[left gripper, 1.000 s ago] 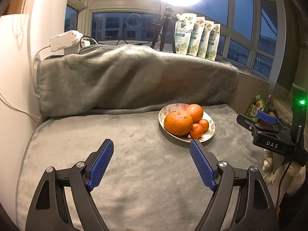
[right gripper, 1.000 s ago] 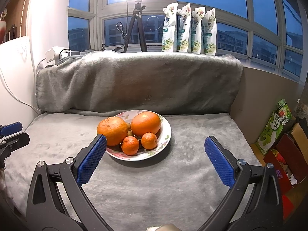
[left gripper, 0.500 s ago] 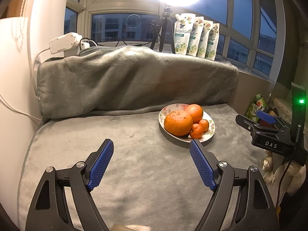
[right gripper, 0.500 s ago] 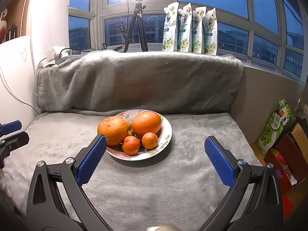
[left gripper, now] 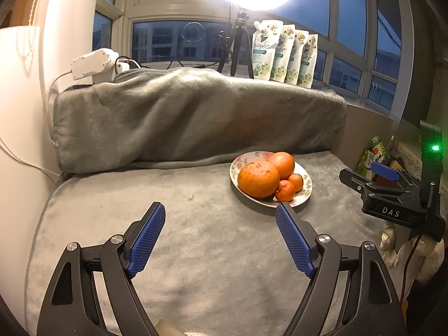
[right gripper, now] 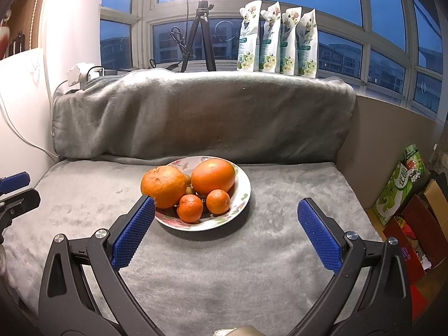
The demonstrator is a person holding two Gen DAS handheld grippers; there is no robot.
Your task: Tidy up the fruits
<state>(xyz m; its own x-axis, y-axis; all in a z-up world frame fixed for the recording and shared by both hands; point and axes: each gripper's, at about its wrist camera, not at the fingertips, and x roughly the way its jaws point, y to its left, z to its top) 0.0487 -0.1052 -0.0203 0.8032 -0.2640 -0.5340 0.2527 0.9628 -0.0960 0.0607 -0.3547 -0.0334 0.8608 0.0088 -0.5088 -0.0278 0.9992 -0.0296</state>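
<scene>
A flowered plate (right gripper: pixel 242 196) (left gripper: pixel 306 193) sits on the grey blanket and holds two big oranges (right gripper: pixel 165 186) (right gripper: pixel 214 176) and two small mandarins (right gripper: pixel 191 207) (right gripper: pixel 217 201); some small brownish fruit peeps out behind them. My right gripper (right gripper: pixel 225 210) stands open just in front of the plate, nothing between its blue pads. My left gripper (left gripper: pixel 219 215) is open too, over bare blanket left of the plate. In the left wrist view the big orange (left gripper: pixel 258 178) hides part of the pile.
A blanket-covered backrest (right gripper: pixel 201 112) rises behind the plate. Refill pouches (right gripper: pixel 275 39) and a tripod (right gripper: pixel 200 36) stand on the windowsill. Boxes (right gripper: pixel 403 187) lie on the floor beyond the right edge. A white wall and cable (left gripper: pixel 16 154) close the left side.
</scene>
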